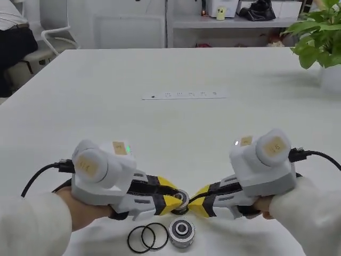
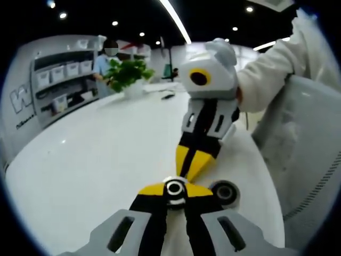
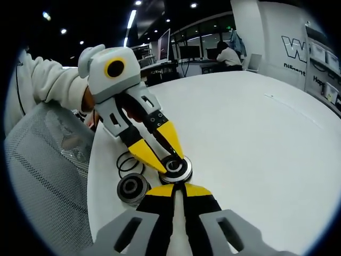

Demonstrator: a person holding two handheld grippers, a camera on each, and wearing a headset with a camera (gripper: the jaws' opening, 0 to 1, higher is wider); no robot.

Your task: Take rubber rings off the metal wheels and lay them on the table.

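Observation:
A metal wheel (image 1: 181, 198) with a black rubber ring on its rim is held just above the table near the front edge. My left gripper (image 1: 177, 201) is shut on it from the left, seen close up as the wheel (image 2: 175, 187) between yellow tips. My right gripper (image 3: 176, 188) comes from the opposite side, its tips pressed together on the black rim of that wheel (image 3: 179, 169). On the table close by lie two loose rubber rings (image 1: 147, 238) and a second wheel (image 1: 181, 233), which also appear as rings (image 3: 128, 162) and wheel (image 3: 132, 187).
The white table (image 1: 176, 133) stretches far ahead, with a flat strip (image 1: 186, 95) at its middle. A potted plant (image 1: 315, 33) stands at the back right. A mesh chair (image 3: 42, 160) sits by the table's near edge, and a person is seated far off.

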